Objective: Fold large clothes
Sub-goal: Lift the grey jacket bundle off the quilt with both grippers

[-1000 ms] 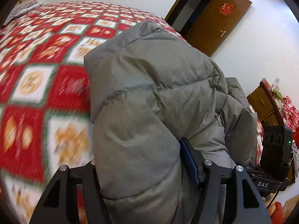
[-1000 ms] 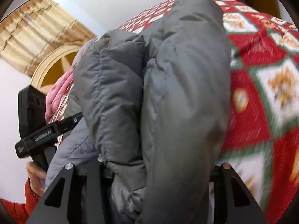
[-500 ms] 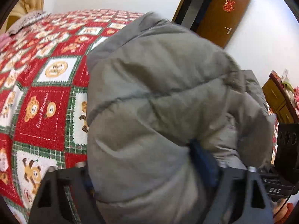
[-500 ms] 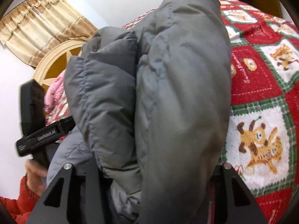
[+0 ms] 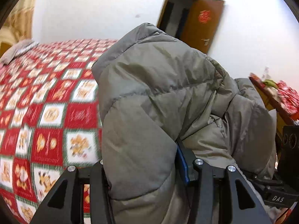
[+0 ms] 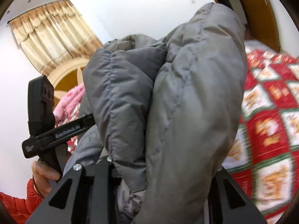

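A grey puffer jacket (image 5: 158, 102) is bunched up and held in the air above the bed by both grippers. My left gripper (image 5: 142, 171) is shut on a thick fold of it; a blue finger pad (image 5: 181, 163) shows on the right side. My right gripper (image 6: 160, 177) is shut on another thick fold of the jacket (image 6: 186, 102), which hides its fingertips. The left gripper body (image 6: 56, 130) shows in the right wrist view, and the right gripper body (image 5: 280, 190) in the left wrist view.
The bed carries a red, white and green checked quilt (image 5: 46, 102). A brown door (image 5: 201, 24) stands open on the far wall. A wooden dresser (image 5: 271, 100) with red items is at the right. Curtains (image 6: 54, 37) and a headboard (image 6: 67, 72) show in the right wrist view.
Both grippers have lifted the jacket higher and tilted up; more wall, door and curtain show now, and the quilt sits lower in both views.
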Tool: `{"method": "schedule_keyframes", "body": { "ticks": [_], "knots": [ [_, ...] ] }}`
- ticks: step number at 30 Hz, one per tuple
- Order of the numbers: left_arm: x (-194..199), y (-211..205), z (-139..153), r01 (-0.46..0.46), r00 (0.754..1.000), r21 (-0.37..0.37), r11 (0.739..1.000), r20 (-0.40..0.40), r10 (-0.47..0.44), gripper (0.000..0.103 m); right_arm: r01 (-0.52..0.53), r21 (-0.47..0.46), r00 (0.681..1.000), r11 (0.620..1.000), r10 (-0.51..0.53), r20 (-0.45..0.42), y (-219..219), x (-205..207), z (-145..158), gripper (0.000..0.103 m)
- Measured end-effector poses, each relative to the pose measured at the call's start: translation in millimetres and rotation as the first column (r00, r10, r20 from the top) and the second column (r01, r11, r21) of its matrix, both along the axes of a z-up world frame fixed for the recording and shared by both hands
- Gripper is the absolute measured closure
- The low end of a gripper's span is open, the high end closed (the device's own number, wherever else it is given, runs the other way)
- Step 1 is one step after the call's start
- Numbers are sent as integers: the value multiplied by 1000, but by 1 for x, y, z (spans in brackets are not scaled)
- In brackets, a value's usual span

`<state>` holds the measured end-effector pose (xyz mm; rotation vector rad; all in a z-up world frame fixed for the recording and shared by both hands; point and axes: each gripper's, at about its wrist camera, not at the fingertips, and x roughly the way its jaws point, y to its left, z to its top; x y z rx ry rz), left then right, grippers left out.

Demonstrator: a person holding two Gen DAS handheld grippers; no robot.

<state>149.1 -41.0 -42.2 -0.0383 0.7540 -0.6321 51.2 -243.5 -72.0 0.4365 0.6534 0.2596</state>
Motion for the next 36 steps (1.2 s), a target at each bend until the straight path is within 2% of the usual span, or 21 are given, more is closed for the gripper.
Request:
{"method": "schedule_keyframes", "body": {
  "ticks": [5,9,15,22,28,32,36],
  "knots": [
    [-5,-52,29,120,992,-35,992,42,-118,54,94,-41,993,995,-91,80,-52,-51,33,70],
    [-4,-117,36,213,976,-29,977,43,-212,54,190,-71,978,979,-182,106,-98,-79,41,70],
    [11,-209,10,270,963,51,962,14,-271,54,310,-40,950,950,-308,57,-171,-83,12,70],
    [28,-284,-34,267,964,169,949,-66,-259,54,369,-10,927,929,-369,-71,-245,-53,-46,70],
    [36,-312,-51,238,970,195,951,-90,-225,54,381,12,918,924,-377,-126,-271,-28,-75,70],
    [37,-322,-54,225,974,213,951,-73,-214,54,386,10,914,923,-381,-140,-260,-11,-78,70],
    [45,-325,-62,203,979,216,955,-73,-191,51,381,34,914,924,-371,-162,-274,-6,-89,69]
  ]
}}
